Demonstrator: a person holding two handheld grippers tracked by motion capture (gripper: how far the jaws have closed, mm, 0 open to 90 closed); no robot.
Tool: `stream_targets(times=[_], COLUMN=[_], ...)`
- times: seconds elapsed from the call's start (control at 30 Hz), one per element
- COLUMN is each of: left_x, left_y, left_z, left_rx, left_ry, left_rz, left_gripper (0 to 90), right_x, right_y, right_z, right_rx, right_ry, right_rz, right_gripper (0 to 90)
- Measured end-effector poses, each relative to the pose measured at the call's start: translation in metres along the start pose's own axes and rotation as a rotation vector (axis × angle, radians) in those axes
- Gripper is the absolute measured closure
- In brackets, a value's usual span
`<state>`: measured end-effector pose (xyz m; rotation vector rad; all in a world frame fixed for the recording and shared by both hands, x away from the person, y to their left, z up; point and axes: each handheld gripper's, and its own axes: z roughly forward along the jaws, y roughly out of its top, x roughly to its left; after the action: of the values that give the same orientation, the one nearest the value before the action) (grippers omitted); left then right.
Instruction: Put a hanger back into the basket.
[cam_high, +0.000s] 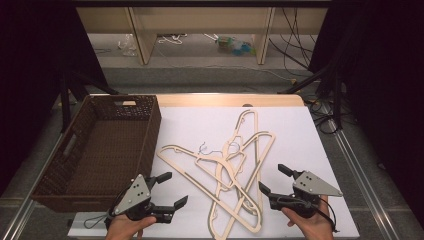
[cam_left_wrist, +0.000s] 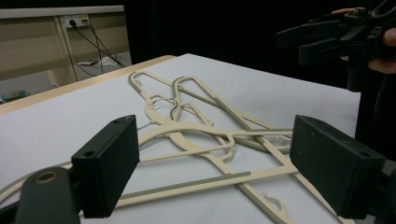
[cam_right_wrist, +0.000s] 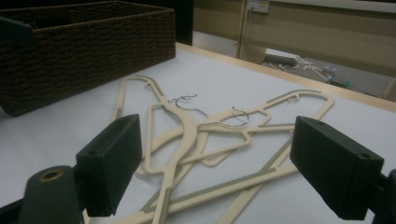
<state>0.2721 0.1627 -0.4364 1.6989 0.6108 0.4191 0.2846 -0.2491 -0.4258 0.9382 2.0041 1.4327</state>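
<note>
Your left gripper (cam_high: 169, 189) & right gripper (cam_high: 274, 178) both hover w/ jaws wide, nothing between them, at the near edge of the table (cam_high: 300, 135). The hangers (cam_high: 227, 167) lie in a crossed pile mid-table between the 2 grippers, just right of the basket (cam_high: 100, 150).

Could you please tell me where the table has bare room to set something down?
Bare white table lies right of the hangers, and a strip behind them beside the basket. The basket's floor is bare. The middle, between both grippers, is crowded with overlapping hangers.
</note>
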Motion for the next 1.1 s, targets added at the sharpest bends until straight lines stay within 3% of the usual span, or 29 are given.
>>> stream_targets(times=[0.1, 0.17, 0.2, 0.27, 0.5, 0.63, 0.77, 0.8, 0.9, 1.0, 1.1], left_x=[-0.001, 0.0, 0.0, 0.0, 0.001, 0.0, -0.001, 0.0, 0.0, 0.001, 0.0], left_y=[0.0, 0.0, 0.0, 0.0, -0.001, 0.0, -0.001, -0.001, -0.001, -0.001, -0.001], left_z=[0.0, 0.0, 0.0, 0.0, 0.001, 0.0, 0.002, 0.002, 0.002, 0.002, 0.002], left_rx=[-0.006, 0.0, -0.001, -0.003, -0.009, -0.001, 0.006, 0.007, 0.007, 0.003, 0.009], left_ry=[0.003, 0.001, 0.004, 0.004, -0.006, -0.003, 0.002, -0.004, -0.006, -0.012, -0.005], left_rz=[-0.017, 0.001, -0.013, -0.012, 0.003, 0.004, -0.004, 0.014, 0.014, 0.023, 0.001], left_gripper=[15.8, 15.9, 15.8, 15.9, 15.9, 15.8, 15.7, 15.7, 15.7, 15.7, 15.7], right_x=[0.0, 0.0, 0.001, 0.004, 0.007, 0.008, 0.009, 0.01, 0.012, 0.017, 0.019], right_y=[0.0, -0.001, -0.002, -0.002, -0.003, -0.002, 0.003, 0.004, 0.005, 0.004, 0.002], right_z=[0.001, 0.002, 0.003, 0.005, 0.008, 0.014, 0.025, 0.029, 0.036, 0.048, 0.06], right_rx=[-0.004, -0.002, 0.007, 0.037, 0.068, 0.078, 0.145, 0.162, 0.173, 0.252, 0.319], right_ry=[0.011, 0.024, 0.085, 0.092, 0.091, 0.121, 0.143, 0.151, 0.17, 0.188, 0.216], right_rz=[0.0, -0.005, 0.037, 0.025, 0.015, 0.04, 0.024, 0.021, 0.013, 0.0, 0.002], right_gripper=[18.9, 22.2, 23.5, 22.5, 21.0, 20.8, 22.3, 23.7, 28.8, 33.7, 37.6])
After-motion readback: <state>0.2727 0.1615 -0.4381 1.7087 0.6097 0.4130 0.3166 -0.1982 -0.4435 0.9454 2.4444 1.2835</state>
